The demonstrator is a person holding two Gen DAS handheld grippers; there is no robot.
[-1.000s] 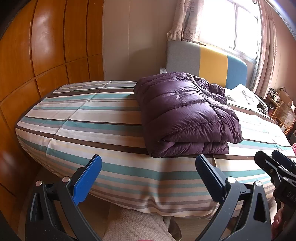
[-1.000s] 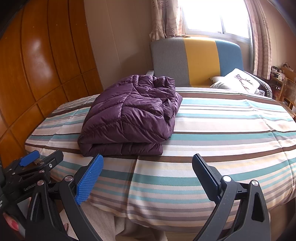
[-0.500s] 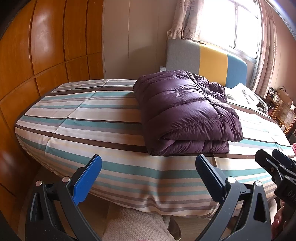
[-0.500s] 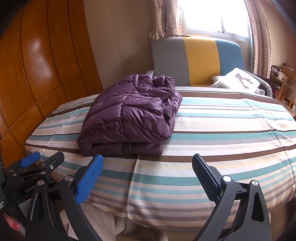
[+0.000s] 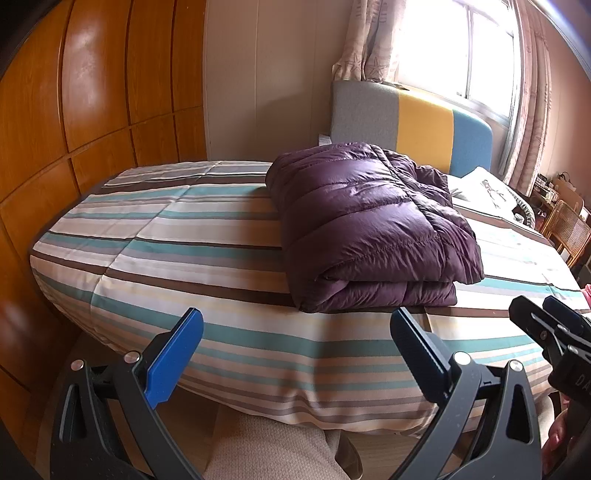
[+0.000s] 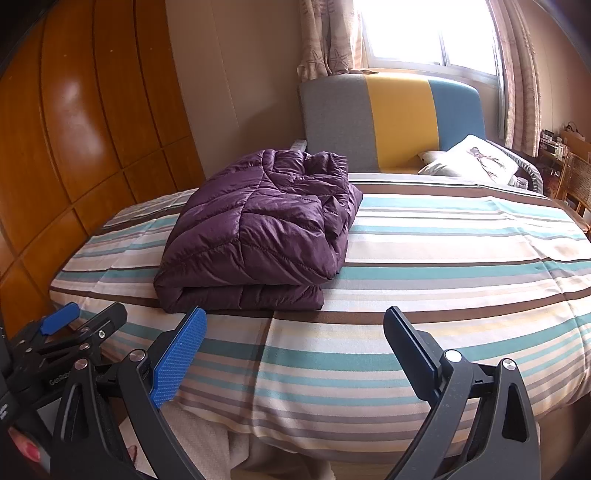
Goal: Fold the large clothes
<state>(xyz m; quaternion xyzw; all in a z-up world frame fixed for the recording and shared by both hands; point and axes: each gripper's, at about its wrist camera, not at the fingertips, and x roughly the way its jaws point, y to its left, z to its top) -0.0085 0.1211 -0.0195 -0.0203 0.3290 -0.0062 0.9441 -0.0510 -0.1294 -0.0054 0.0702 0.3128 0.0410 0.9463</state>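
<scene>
Resting folded on the striped bedspread [image 5: 177, 236], near the foot edge, a purple puffer jacket [image 5: 369, 221] is seen as a thick rectangular bundle, nothing touching it. Quilted, glossy shell; stitched channels; doubled layers visible at the front fold.

Left wrist view: left gripper [image 5: 295, 354] is held off the bed's foot edge w/ jaws spread wide, nothing between them; blue pad [image 5: 173, 362] on one finger. Jacket is seen ahead, slightly to the right. Right gripper [image 5: 554, 332] enters at the right edge, seen only in part. A knee in beige knit fabric [image 5: 266, 446] is shown below, and a rattan chair [image 5: 569, 229] at far right.

Right wrist view: right gripper [image 6: 295, 350] likewise released, jaws wide apart, empty; dimpled texture on its blue pad [image 6: 177, 358] is clear here only. Jacket [image 6: 266, 229] is seen ahead-left; the open right side of the bundle, w/ loose layered edges, is visible from this angle. Left gripper [image 6: 74, 332] is seen at lower left, jaws apart. A printed pillow [image 6: 476, 158] is shown more fully.

Both views: padded headboard [image 6: 391, 122] in grey, yellow, blue panels; glossy wood wardrobe panels [image 5: 92, 92] on the left; curtained window [image 6: 424, 33], overexposed.
</scene>
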